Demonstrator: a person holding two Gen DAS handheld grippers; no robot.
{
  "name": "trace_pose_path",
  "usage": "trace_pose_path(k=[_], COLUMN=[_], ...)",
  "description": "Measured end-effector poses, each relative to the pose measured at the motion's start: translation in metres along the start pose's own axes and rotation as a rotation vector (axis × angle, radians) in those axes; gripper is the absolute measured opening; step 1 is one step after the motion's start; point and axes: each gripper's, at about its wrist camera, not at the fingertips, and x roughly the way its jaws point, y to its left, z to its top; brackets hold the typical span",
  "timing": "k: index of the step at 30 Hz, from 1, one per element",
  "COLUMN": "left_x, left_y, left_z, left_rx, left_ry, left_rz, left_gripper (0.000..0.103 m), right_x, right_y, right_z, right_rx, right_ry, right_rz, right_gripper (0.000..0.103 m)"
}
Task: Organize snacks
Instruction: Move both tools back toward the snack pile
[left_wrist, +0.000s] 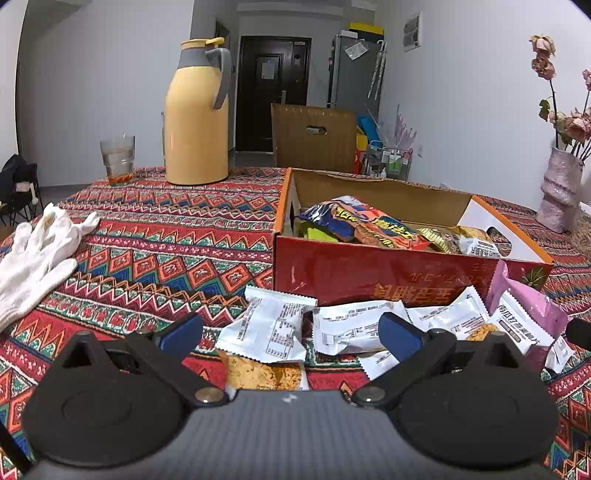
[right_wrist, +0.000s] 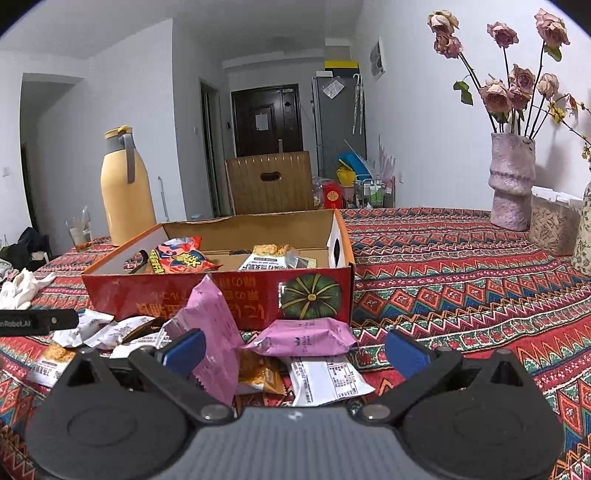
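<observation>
An open red cardboard box (left_wrist: 369, 273) (right_wrist: 147, 291) on the patterned tablecloth holds several snack bags. Loose snack packets lie in front of it: white packets (left_wrist: 269, 328) (right_wrist: 325, 380) and pink packets (left_wrist: 532, 306) (right_wrist: 306, 336). My left gripper (left_wrist: 291, 332) is open, its blue pads either side of the white packets, just above them. My right gripper (right_wrist: 295, 350) is open around the pink packets; an upright pink packet (right_wrist: 214, 332) leans beside its left pad. The left gripper's edge (right_wrist: 37, 321) shows at far left in the right wrist view.
A yellow thermos jug (left_wrist: 197, 118) and a glass (left_wrist: 118, 158) stand at the table's far left. White gloves (left_wrist: 40, 254) lie at the left. A pink vase with dried roses (right_wrist: 511, 181) and a clear container (right_wrist: 550, 225) stand at the right. A wooden chair (left_wrist: 314, 136) is behind the table.
</observation>
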Motion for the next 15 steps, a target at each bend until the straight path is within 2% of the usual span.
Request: trace_pose_path(k=[15], left_x=[0.0004], left_y=[0.0039], left_z=[-0.0019], left_rx=[-0.019], left_ry=[0.006], left_rz=[-0.021], left_gripper=[0.103], right_x=[0.0078], right_y=[0.0032], right_z=[0.0037], right_rx=[-0.007], right_ry=[0.009], right_rz=[0.002], right_gripper=[0.103])
